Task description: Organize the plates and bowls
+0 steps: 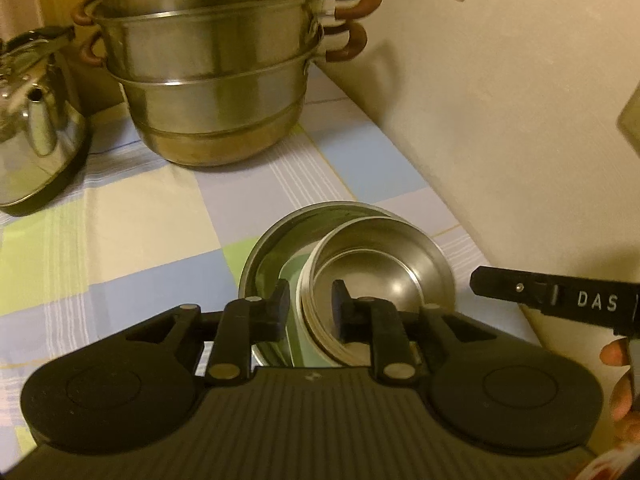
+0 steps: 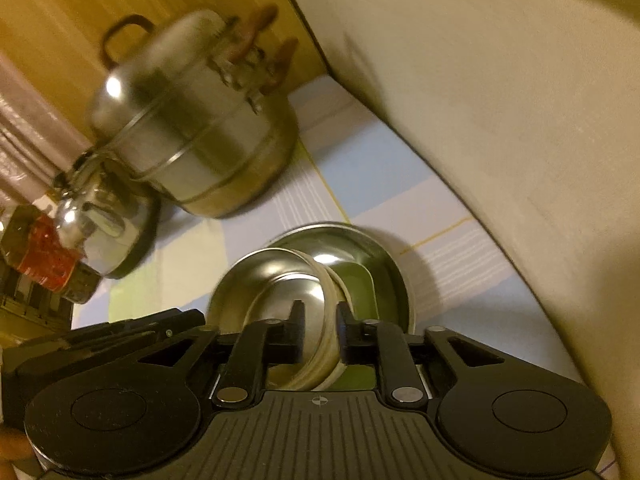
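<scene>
On the checked tablecloth [image 1: 152, 216], past the kettle [image 1: 36, 140] and stacked steamer pot [image 1: 216, 92], the left gripper [image 1: 310, 314] pinches the rim of the small steel bowl [image 1: 384, 264], tilted inside the larger bowl [image 1: 272, 248]; the right gripper [image 2: 320, 334] clamps the same rim by the wall
</scene>
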`<state>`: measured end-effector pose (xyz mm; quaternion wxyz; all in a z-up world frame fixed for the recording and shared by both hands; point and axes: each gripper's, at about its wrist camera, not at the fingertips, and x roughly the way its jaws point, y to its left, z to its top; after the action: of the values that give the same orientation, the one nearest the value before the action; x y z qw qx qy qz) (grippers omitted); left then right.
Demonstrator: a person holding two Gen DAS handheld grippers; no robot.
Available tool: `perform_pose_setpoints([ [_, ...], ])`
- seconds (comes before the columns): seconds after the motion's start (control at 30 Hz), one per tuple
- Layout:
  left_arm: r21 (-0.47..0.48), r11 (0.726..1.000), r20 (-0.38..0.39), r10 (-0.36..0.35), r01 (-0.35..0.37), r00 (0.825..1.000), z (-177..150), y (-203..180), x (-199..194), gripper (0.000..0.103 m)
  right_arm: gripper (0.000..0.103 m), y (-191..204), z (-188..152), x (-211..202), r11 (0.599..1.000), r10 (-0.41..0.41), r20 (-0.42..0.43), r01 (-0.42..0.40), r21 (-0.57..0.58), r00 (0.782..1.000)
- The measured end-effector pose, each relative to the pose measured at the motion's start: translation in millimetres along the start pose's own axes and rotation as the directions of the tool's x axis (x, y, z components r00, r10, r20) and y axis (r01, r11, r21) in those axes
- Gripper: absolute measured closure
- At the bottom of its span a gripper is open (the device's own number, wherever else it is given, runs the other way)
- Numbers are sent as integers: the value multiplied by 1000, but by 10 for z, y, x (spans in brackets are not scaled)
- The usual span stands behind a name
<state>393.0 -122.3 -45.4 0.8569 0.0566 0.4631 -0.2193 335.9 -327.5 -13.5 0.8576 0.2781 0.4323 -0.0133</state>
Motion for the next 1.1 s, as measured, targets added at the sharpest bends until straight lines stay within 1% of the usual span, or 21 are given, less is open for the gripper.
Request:
perform_pose_setpoints([
  [0.03,-3,1000,10,2,-2,1000,-30,-13,-73,79,62,8,-44,-68,1000,8,16,-8,-12,1000],
  [0.1,-9,1000,30,4,-4,1000,-111,-51,-223,77,56,23,-130,-184,999,19,41,-18,-27,999],
  [0.13,-10,1000,39,5,-4,999,-157,-68,-299,77,55,28,-187,-250,999,25,54,-23,-35,998],
  [0.27,-19,1000,76,11,-10,997,-369,-132,-596,72,54,41,-411,-475,997,41,83,-35,-67,996],
  [0.43,-42,999,106,25,-20,994,-755,-194,-964,71,53,67,-740,-772,992,53,128,-37,-123,990],
  [0.47,-43,999,110,30,-26,993,-845,-214,-1032,70,53,76,-815,-831,990,55,132,-37,-135,990],
  [0.5,-43,998,113,41,-36,993,-951,-238,-1109,67,53,84,-901,-894,988,57,136,-36,-148,989],
  [0.73,-54,995,138,93,-86,986,-1601,-405,-1507,65,53,126,-1443,-1182,971,53,123,-23,-239,991],
  [0.8,-64,993,144,107,-98,984,-1772,-465,-1608,61,53,125,-1610,-1261,965,51,124,-17,-263,991],
  [0.9,-88,992,142,107,-95,984,-2026,-531,-1749,61,53,132,-1836,-1351,951,38,107,-3,-309,994],
  [1.0,-107,989,140,115,-100,983,-2245,-605,-1872,61,53,137,-2036,-1445,934,10,123,34,-355,992],
  [1.03,-114,988,139,122,-106,983,-2312,-629,-1910,61,53,142,-2107,-1482,928,10,129,39,-369,992],
  [1.1,-123,986,136,133,-117,982,-2414,-674,-1971,61,53,118,-2202,-1534,929,17,115,27,-370,993],
])
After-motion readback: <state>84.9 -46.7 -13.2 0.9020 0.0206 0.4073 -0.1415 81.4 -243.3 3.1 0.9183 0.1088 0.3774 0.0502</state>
